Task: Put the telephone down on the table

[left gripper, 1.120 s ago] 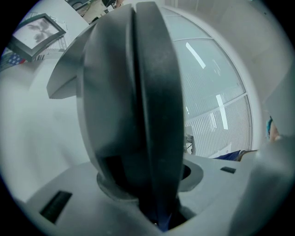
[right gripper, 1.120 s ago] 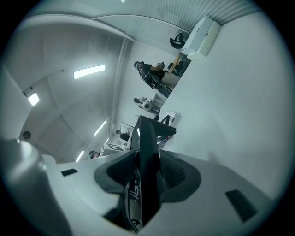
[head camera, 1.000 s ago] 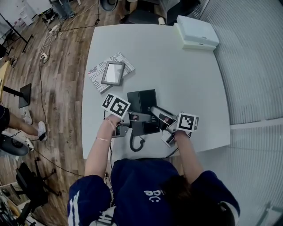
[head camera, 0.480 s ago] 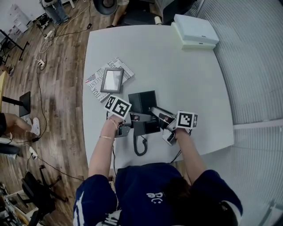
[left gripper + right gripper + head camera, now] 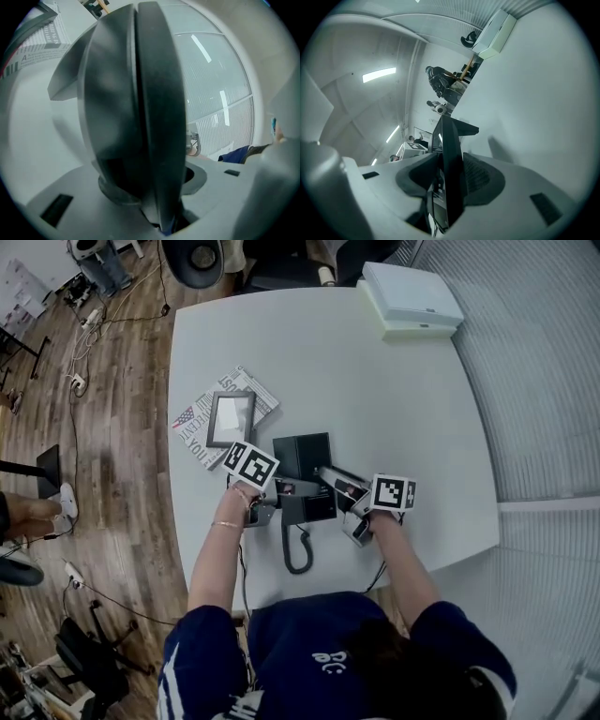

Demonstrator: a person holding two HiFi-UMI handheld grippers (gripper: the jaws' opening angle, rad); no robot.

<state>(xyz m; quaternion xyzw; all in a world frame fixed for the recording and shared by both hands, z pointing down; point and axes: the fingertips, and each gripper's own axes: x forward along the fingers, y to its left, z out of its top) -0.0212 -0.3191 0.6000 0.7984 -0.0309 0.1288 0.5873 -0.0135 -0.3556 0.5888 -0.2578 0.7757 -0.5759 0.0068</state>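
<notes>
A black telephone [image 5: 302, 457] is held between both grippers above the near part of the white table [image 5: 375, 399]. Its curly cord [image 5: 298, 554] loops toward the front edge. My left gripper [image 5: 279, 491] grips its left end and my right gripper [image 5: 334, 486] its right end, both shut on it. In the left gripper view the dark telephone body [image 5: 140, 117] fills the space between the jaws. In the right gripper view its thin edge [image 5: 451, 154] is clamped between the pads. Whether it rests on the table I cannot tell.
A newspaper [image 5: 197, 423] with a grey framed tablet [image 5: 231, 416] on it lies left of the telephone. Stacked white boxes [image 5: 412, 301] sit at the far right corner. A thin cable [image 5: 375, 570] hangs over the front edge. Wooden floor with cables lies to the left.
The grippers and the telephone stay in the same spot on the table. Only the head view has drifted a little.
</notes>
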